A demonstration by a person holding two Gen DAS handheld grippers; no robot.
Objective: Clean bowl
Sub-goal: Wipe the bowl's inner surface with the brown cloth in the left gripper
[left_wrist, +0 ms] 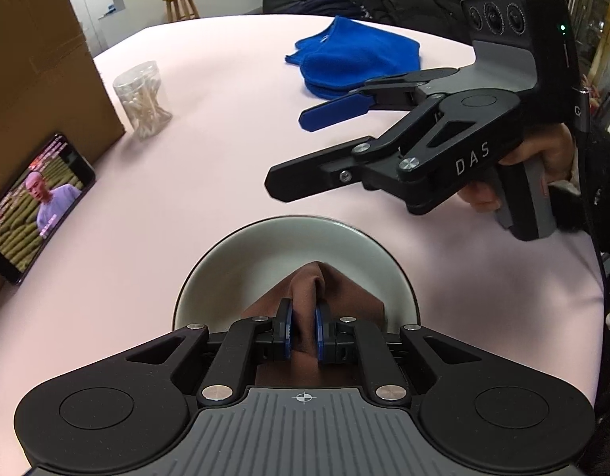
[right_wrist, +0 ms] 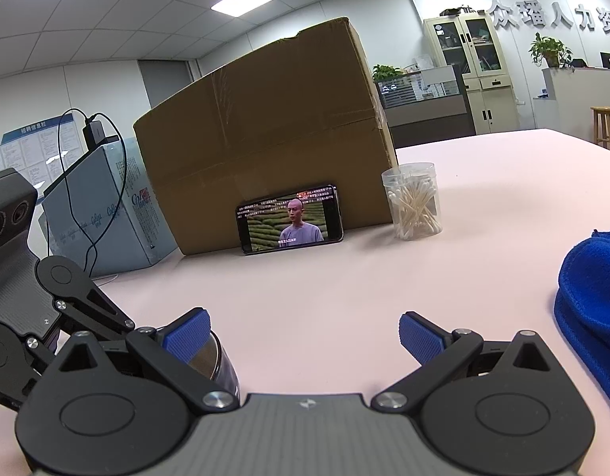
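Brown cloth (left_wrist: pixel 305 297) is pinched in the left gripper (left_wrist: pixel 303 331), jaws clamped on a fold of it, pads tight either side. Cloth tip sits inside the bowl (left_wrist: pixel 265 246), a pale shallow one on the pink counter (left_wrist: pixel 185 182), right below the left gripper and near the counter's front edge. Right gripper (right_wrist: pixel 303 337) hangs above the counter just past the bowl's far-right rim, jaws wide apart, nothing between them; in its own view the left pad sits just over a metallic rim, probably the bowl's outer edge, contact can't be confirmed. Step in hand looks like wiping the bowl interior, cloth already down in it. Next move probably calls for sweeping the cloth around the inner wall while keeping the pinch, and the bowl may skate on the smooth counter, so the right jaws likely need to close on the rim to steady it first. Blue cloth (left_wrist: pixel 356 59) lies further back, untouched. Cotton swab jar (left_wrist: pixel 144 99), phone (left_wrist: pixel 31 206) and cardboard box (right_wrist: pixel 265 139) are well clear on the left.
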